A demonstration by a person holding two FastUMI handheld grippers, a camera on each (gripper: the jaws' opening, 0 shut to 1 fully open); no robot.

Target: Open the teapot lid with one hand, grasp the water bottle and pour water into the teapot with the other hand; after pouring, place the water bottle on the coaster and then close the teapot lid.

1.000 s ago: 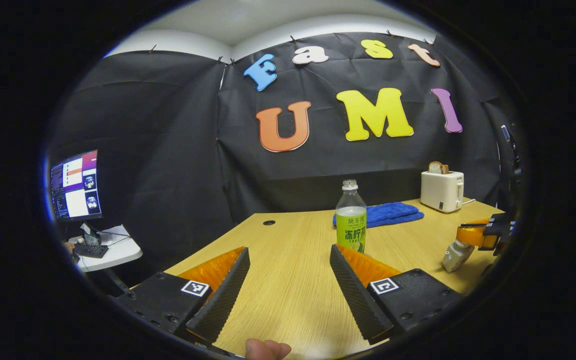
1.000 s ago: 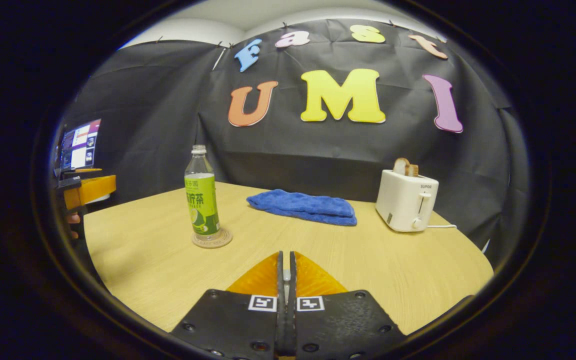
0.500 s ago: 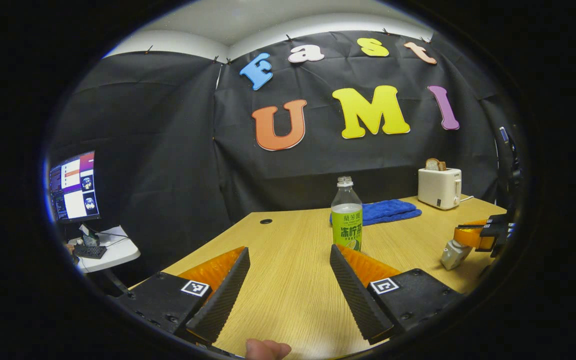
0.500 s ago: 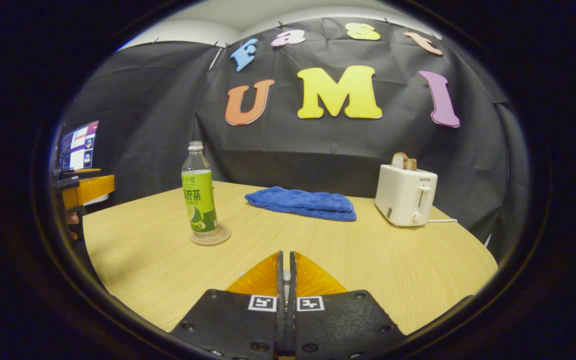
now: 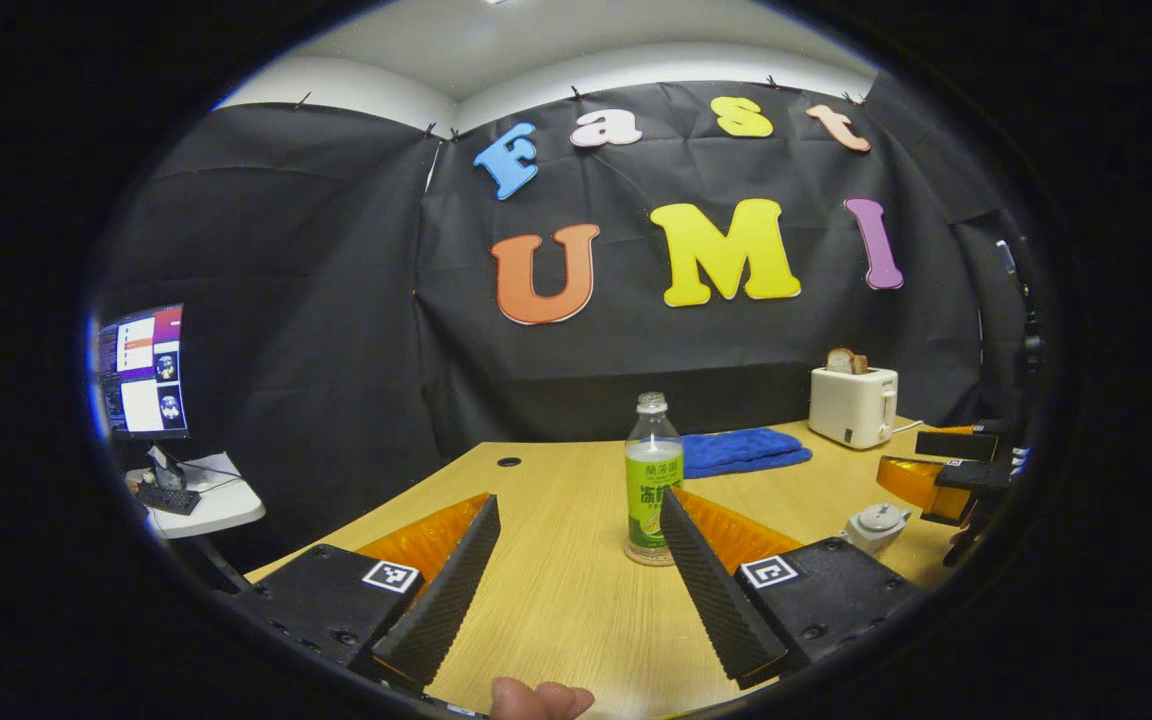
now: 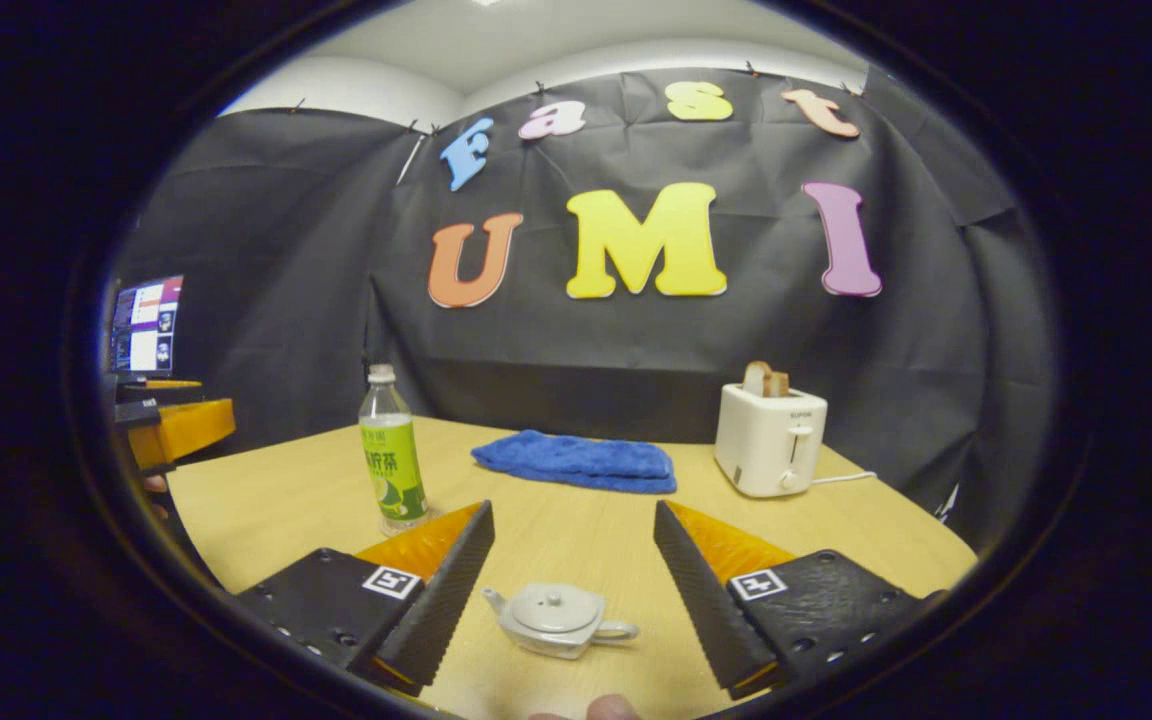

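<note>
Low in the right gripper view, right tongs [image 6: 573, 552] gape over the lidded teapot [image 6: 556, 618]; left tongs [image 5: 578, 547] spread too, bottle [image 5: 652, 478] centre frame on its coaster [image 5: 648, 556], bench [image 5: 556, 600] beneath.

A green-labelled clear water bottle [image 6: 391, 462] is showing beside a pale grey teapot [image 6: 556, 619], a blue towel [image 6: 576, 461] and a white toaster [image 6: 769, 440] on the light woodgrain counter [image 6: 576, 530].
</note>
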